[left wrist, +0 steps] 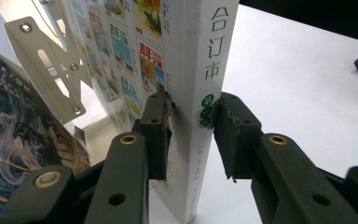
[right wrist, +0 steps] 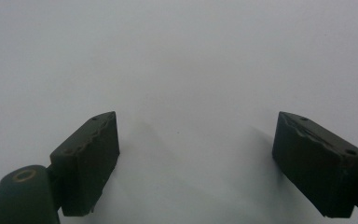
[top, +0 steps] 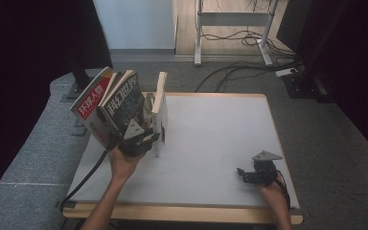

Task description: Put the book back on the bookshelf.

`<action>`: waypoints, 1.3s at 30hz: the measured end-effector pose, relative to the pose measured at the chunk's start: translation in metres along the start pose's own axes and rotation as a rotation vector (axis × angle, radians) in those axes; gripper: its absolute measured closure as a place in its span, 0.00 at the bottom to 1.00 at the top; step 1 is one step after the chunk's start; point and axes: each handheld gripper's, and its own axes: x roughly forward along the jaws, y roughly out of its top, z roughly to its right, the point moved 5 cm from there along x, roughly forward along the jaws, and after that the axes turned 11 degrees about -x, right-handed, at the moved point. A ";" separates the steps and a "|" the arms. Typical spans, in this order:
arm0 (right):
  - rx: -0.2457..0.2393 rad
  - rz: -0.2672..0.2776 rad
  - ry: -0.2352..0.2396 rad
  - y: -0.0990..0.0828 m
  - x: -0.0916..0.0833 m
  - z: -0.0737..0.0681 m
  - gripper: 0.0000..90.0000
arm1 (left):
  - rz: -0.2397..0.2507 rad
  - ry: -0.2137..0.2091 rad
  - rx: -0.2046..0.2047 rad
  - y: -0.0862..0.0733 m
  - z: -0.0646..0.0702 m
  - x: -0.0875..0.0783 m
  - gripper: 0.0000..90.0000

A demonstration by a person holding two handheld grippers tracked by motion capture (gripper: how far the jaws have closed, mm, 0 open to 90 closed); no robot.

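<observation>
Your left gripper (left wrist: 193,128) is clamped on the spine of the white book (left wrist: 200,70), which stands upright on the table (top: 211,143); two leaning magazines (top: 110,103) sit just to its left, maybe touching. Your right gripper (right wrist: 196,158) is spread wide, holding nothing, low over bare tabletop well off to the book's right.

High view above the near edge looking forward and down on the table (top: 211,139), left gripper view close on a white-spined book (left wrist: 200,93), right gripper view low over bare tabletop, shared with high view.

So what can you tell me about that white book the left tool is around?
The thick white paperback book stands upright on the white table, rightmost of the leaning books. Its spine bears green Chinese characters and small green round marks; its cover shows rows of little colourful pictures. The left tool straddles the spine: one pad presses it, the other sits at its edge.
</observation>
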 end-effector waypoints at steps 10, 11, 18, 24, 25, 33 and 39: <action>0.000 0.000 0.000 0.000 0.000 0.000 0.16 | -0.001 0.013 0.004 0.001 -0.001 0.002 0.70; 0.000 0.000 0.000 0.000 0.000 0.000 0.16 | -0.002 0.015 0.006 0.001 -0.001 0.001 0.69; 0.000 0.000 0.000 0.000 0.000 0.000 0.16 | -0.023 0.012 0.024 -0.004 0.000 0.000 0.55; -0.002 0.001 -0.001 0.000 0.000 0.000 0.16 | -0.023 -0.026 0.008 -0.007 -0.002 -0.004 0.35; -0.002 0.001 -0.001 0.000 0.000 0.000 0.16 | -0.021 -0.035 0.012 -0.008 -0.001 -0.005 0.32; -0.002 0.001 -0.001 0.000 0.000 0.000 0.16 | -0.031 -0.121 -0.045 -0.012 0.002 -0.017 0.16; -0.002 0.001 -0.002 0.000 0.000 0.000 0.16 | -0.059 -0.136 -0.049 -0.018 0.002 -0.026 0.09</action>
